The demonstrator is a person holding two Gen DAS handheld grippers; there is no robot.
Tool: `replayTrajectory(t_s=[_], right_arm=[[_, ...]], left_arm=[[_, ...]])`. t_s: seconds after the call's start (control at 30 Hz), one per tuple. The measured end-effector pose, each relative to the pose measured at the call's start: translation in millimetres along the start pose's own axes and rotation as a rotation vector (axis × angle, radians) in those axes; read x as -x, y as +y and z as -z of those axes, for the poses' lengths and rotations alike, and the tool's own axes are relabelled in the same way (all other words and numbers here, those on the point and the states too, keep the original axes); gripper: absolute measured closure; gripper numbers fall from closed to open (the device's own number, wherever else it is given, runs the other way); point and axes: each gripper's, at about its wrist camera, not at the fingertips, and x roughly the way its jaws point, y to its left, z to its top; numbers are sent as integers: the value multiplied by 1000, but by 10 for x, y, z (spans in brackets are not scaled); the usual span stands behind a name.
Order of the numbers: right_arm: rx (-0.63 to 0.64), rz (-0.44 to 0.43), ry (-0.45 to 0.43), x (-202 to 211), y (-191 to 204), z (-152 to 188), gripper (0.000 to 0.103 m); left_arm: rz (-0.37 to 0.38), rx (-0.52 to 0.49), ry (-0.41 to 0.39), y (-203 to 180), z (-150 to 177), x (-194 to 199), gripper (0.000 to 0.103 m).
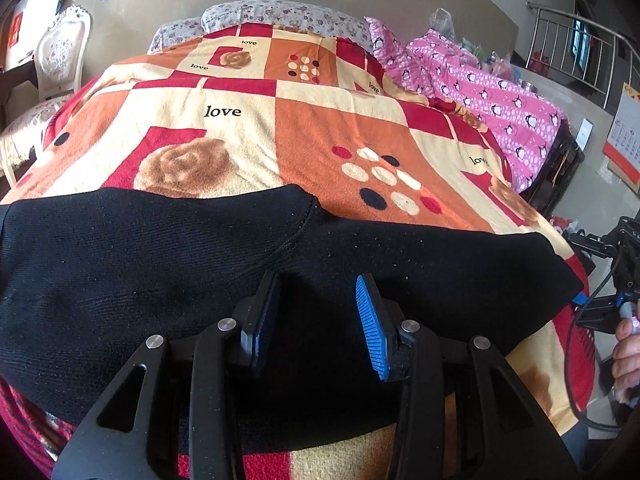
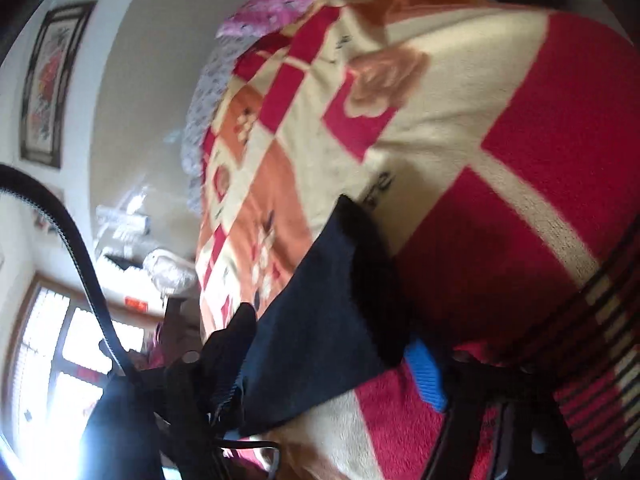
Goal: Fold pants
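Pants (image 1: 168,272), black, lie flat on the bed's blanket (image 1: 312,136) printed "love", beneath and ahead of the left gripper (image 1: 318,300), jaws apart. Right gripper (image 2: 336,356): jaws apart around a pants corner.

Black pants (image 1: 160,272) under claw; ahead, red/orange/cream checked blanket (image 1: 248,128) w/ roses, dots, "love"; pink penguin-print quilt (image 1: 500,112) far right.
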Motion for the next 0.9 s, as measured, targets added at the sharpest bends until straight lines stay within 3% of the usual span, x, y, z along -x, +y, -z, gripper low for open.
replayTrajectory(t_s=[0.03, 0.1, 0.13, 0.2, 0.3, 0.37, 0.4, 0.47, 0.57, 0.67, 0.73, 0.83, 0.9], right_arm=[[-20, -2, 9, -10, 11, 8, 34], [-11, -48, 120, -162, 54, 33, 36], [1, -21, 99, -138, 48, 34, 46], [-39, -6, -18, 8, -60, 28, 48], [47, -3, 18, -30, 13, 127, 47], [80, 20, -27, 35, 26, 168, 52], [65, 18, -61, 73, -25, 172, 56], [52, 40, -101, 105, -124, 209, 78], [151, 58, -136, 116, -79, 295, 79], [288, 105, -151, 88, 42, 357, 80], [432, 157, -153, 49, 186, 424, 89], [678, 247, -212, -8, 486, 612, 93], [822, 293, -249, -49, 643, 758, 93]], left_arm=[[3, 4, 1, 3, -2, 1, 64], [10, 10, 2, 12, -1, 11, 64], [13, 13, 2, 17, -1, 15, 64], [17, 14, 2, 24, 1, 19, 64], [18, 15, 1, 28, 1, 20, 64], [15, 11, 1, 28, 1, 21, 64], [12, 8, 1, 29, 1, 21, 64], [6, 8, 4, 27, -12, 23, 64], [-32, -23, 38, -103, -133, 45, 64], [50, -23, 63, -293, -326, 63, 64], [151, -13, 120, -449, -492, -8, 63], [294, -15, 291, -755, -740, -267, 34], [396, -21, 426, -989, -862, -469, 32]])
